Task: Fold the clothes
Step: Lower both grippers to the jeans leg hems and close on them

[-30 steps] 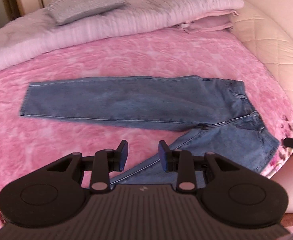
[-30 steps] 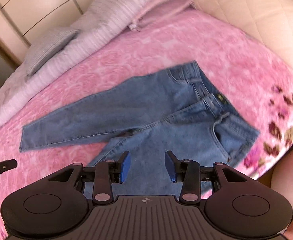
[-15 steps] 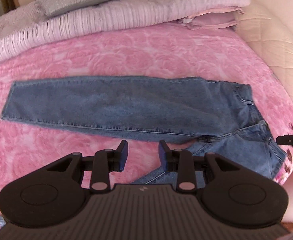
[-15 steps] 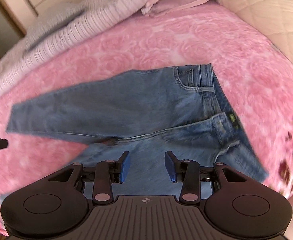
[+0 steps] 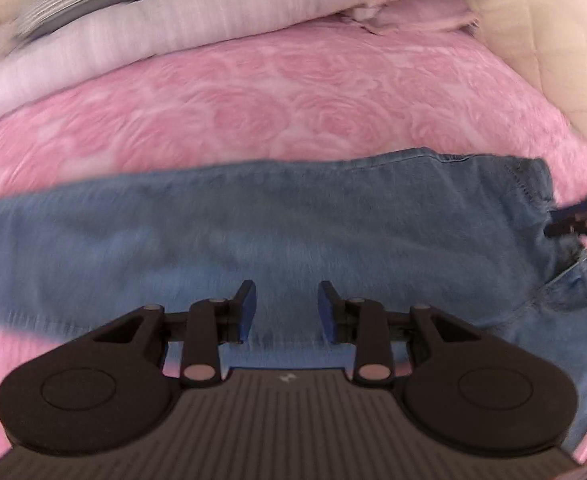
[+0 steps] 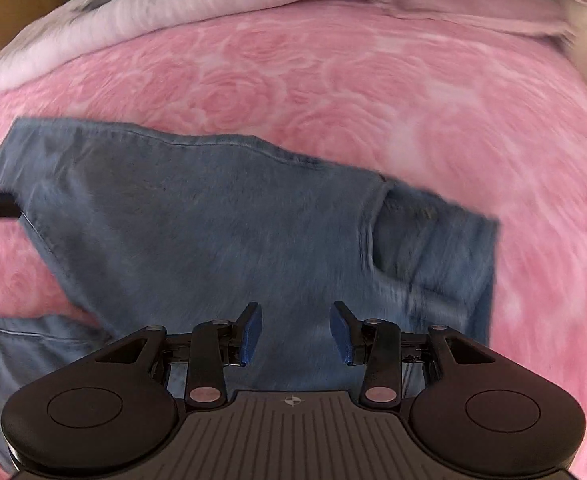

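Left wrist: blue jeans (image 5: pixel 293 220) flat on pink bedspread (image 5: pixel 293 92); both grippers part-open, empty.

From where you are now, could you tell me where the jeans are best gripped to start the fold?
I'd take the jeans at the waistband with the right gripper and along the near leg with the left gripper, both from above: the denim lies flat on the pink bedspread, so its edges are easiest to pinch.
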Demonstrator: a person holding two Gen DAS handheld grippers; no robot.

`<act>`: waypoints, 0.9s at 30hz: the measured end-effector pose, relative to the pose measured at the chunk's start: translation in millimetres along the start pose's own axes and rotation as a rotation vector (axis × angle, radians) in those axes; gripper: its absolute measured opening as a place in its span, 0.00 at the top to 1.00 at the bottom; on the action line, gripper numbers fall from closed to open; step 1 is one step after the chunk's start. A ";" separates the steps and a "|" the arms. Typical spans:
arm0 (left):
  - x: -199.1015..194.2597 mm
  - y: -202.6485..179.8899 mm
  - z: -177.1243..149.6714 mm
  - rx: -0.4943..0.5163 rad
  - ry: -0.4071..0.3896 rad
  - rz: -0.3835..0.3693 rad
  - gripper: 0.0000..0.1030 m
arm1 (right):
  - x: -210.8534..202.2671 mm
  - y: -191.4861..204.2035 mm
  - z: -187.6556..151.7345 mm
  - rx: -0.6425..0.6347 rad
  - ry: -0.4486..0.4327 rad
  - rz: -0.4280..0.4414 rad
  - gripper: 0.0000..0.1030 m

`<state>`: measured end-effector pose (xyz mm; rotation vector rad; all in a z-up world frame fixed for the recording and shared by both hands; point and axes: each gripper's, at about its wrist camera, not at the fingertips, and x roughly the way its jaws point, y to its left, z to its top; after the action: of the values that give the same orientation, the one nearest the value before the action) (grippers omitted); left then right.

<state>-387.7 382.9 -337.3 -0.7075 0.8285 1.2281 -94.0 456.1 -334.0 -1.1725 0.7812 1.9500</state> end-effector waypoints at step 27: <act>131.3 106.9 78.6 0.566 0.143 -0.118 0.45 | 120.2 -37.3 118.1 -0.484 0.212 0.151 0.32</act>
<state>-463.0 537.4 -409.9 -0.3752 1.1722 0.7850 -158.3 602.0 -400.3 -1.6673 0.5240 2.2406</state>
